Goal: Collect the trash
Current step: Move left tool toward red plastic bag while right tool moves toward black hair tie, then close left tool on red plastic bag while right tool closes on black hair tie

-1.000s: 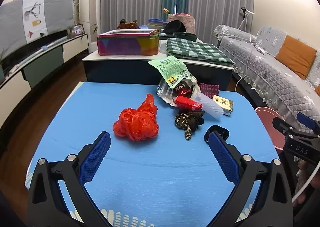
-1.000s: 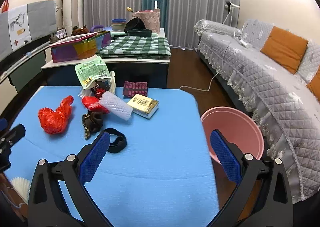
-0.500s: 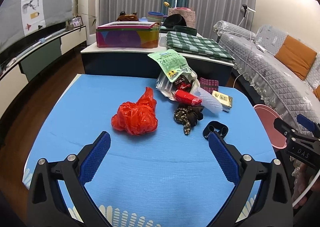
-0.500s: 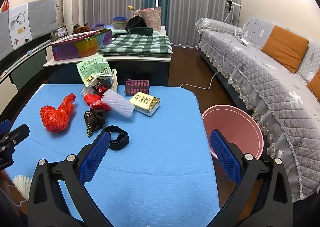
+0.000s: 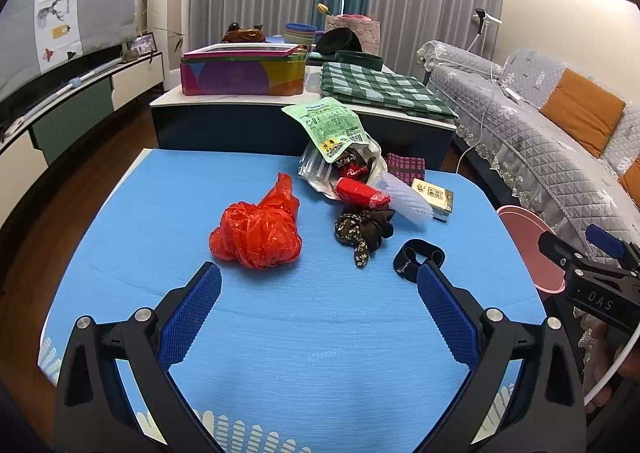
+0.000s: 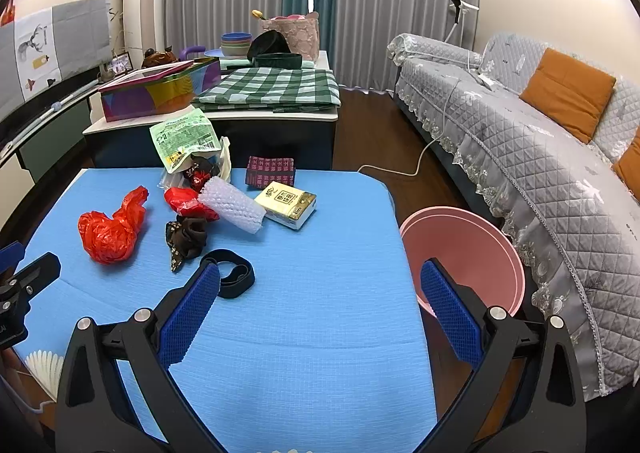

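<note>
A blue desk [image 6: 320, 333] carries scattered trash; a pink bin [image 6: 472, 249] beside its right edge is partly hidden behind the right gripper [image 6: 320, 293]. The crumpled red bag [image 5: 258, 229] points its tail away, beyond the left gripper [image 5: 320, 291]. Both grippers' fingers spread wide, empty.

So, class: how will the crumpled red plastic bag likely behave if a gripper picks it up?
The red plastic bag is thin, crinkled film, so it is probably very light and will squash between the fingers. Its loose tail would likely flop, and the glossy surface may slip.
</note>
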`<state>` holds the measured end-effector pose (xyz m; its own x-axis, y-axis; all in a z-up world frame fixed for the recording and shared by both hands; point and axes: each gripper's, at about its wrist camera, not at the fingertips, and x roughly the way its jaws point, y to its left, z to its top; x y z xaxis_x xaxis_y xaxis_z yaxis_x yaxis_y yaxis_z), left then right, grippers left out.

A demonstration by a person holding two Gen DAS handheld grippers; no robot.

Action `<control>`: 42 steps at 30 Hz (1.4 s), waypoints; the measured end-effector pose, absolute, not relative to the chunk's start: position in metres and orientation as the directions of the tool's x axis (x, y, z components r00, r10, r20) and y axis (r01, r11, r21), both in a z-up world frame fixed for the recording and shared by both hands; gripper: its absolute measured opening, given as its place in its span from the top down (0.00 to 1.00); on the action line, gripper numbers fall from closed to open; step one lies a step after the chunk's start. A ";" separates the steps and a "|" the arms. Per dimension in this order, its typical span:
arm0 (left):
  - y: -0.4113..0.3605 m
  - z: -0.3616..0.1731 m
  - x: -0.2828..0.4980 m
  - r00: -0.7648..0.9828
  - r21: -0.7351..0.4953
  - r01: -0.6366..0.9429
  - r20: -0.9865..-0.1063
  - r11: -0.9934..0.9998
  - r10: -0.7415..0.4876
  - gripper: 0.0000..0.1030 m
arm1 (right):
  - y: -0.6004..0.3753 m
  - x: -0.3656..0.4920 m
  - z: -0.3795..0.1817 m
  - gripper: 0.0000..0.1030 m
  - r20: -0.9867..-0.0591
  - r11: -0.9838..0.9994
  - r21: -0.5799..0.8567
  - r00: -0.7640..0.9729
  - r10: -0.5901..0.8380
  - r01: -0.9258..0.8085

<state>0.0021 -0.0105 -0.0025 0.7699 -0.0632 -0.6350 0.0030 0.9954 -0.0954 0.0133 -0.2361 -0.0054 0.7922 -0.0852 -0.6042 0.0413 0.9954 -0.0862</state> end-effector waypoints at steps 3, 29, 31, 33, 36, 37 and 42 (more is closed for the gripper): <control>-0.011 -0.003 0.002 0.771 -0.098 0.006 -0.633 0.995 -0.067 0.08 | -0.236 0.014 -0.006 0.05 -0.602 0.995 -0.088 0.794 -0.087 0.042; -0.015 -0.003 0.002 0.776 -0.103 0.021 -0.626 0.994 -0.081 0.10 | -0.229 0.012 -0.005 0.12 -0.586 0.995 -0.100 0.807 -0.078 0.024; -0.014 -0.003 0.002 0.775 -0.103 0.016 -0.627 0.995 -0.077 0.10 | -0.230 0.013 -0.006 0.16 -0.591 0.996 -0.087 0.804 -0.068 0.020; -0.010 -0.005 0.004 0.770 -0.119 0.006 -0.633 0.993 -0.081 0.13 | -0.231 0.014 -0.009 0.22 -0.601 0.998 -0.060 0.798 -0.043 0.009; -0.004 -0.009 0.006 0.763 -0.123 -0.008 -0.642 0.992 -0.073 0.20 | -0.227 0.018 -0.014 0.31 -0.614 0.999 -0.035 0.789 -0.007 -0.018; -0.002 -0.010 0.007 0.761 -0.124 -0.009 -0.645 0.992 -0.074 0.24 | -0.224 0.021 -0.016 0.34 -0.619 0.999 -0.023 0.786 0.012 -0.034; 0.015 -0.017 0.017 0.753 -0.140 -0.032 -0.654 0.990 -0.068 0.40 | -0.212 0.033 -0.026 0.45 -0.638 0.997 0.002 0.768 0.064 -0.082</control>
